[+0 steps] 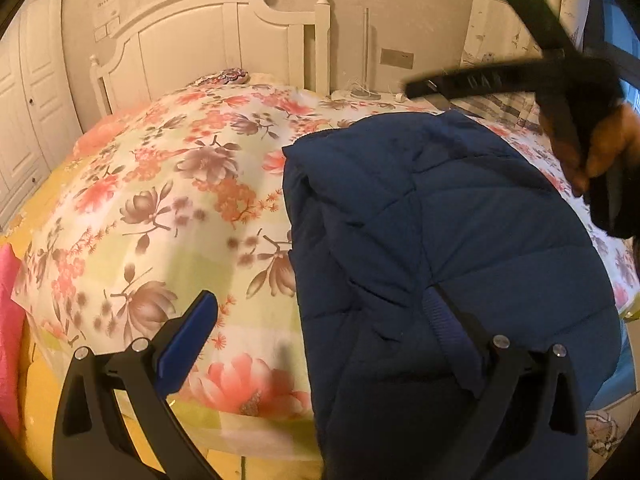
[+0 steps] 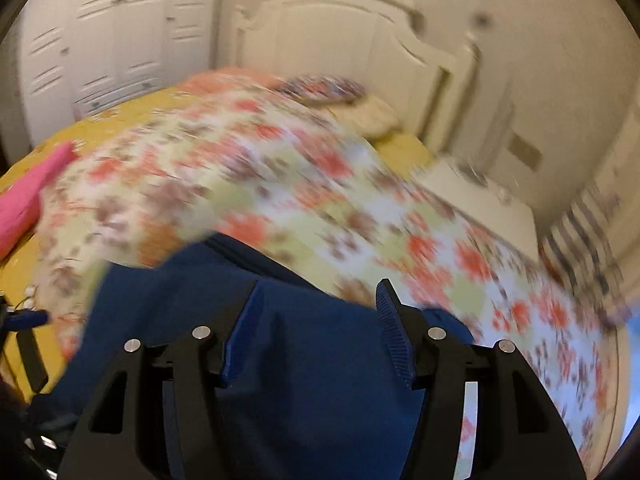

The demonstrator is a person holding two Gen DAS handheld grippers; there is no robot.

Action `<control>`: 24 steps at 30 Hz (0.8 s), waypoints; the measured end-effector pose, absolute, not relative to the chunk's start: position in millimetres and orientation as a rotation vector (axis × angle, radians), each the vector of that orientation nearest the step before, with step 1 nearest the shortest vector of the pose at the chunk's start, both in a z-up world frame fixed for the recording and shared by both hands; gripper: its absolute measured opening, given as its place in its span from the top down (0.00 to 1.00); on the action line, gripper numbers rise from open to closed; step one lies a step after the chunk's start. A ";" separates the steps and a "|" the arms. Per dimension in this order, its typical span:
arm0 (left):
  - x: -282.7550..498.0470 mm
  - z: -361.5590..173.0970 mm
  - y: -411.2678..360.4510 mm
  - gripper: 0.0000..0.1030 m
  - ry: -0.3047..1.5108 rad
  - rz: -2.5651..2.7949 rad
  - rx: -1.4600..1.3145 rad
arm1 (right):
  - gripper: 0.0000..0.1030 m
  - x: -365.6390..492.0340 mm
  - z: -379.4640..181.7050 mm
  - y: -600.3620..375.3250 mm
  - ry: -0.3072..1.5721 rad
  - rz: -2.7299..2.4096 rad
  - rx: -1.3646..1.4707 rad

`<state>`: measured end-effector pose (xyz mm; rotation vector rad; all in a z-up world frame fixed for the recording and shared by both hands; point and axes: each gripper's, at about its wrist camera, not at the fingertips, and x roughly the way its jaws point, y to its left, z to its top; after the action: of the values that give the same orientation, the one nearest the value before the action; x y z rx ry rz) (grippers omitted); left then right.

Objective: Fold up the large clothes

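A dark blue quilted jacket lies folded over on the floral bedspread. My left gripper is open wide above the jacket's left edge; its left finger is over the bedspread and its right finger over the jacket. In the right wrist view, which is motion-blurred, my right gripper is open and empty just above the jacket. The right gripper also shows in the left wrist view, raised over the jacket's far end in a hand.
A white headboard stands at the far end of the bed. A pink cloth lies at the left edge, also in the right wrist view. A white wardrobe stands at the left.
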<state>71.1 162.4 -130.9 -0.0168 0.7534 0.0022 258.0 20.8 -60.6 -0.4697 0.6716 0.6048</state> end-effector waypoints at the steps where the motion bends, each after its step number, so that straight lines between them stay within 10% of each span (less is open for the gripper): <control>1: 70.4 -131.2 162.3 0.02 0.752 0.002 -0.020 | 0.47 249.6 -56.1 31.8 0.653 0.633 -0.494; 10: 68.9 -134.4 164.5 0.02 0.749 0.033 -0.041 | 0.47 243.1 -140.1 119.8 0.850 0.654 -0.849; 24: 30.1 -142.2 199.8 0.02 0.717 -0.091 -0.291 | 0.46 177.6 -82.5 67.3 0.742 0.779 -0.734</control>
<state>30.1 199.8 -142.2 -0.2907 0.7167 -0.0908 177.6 67.3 -82.5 -0.7344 0.7416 0.7793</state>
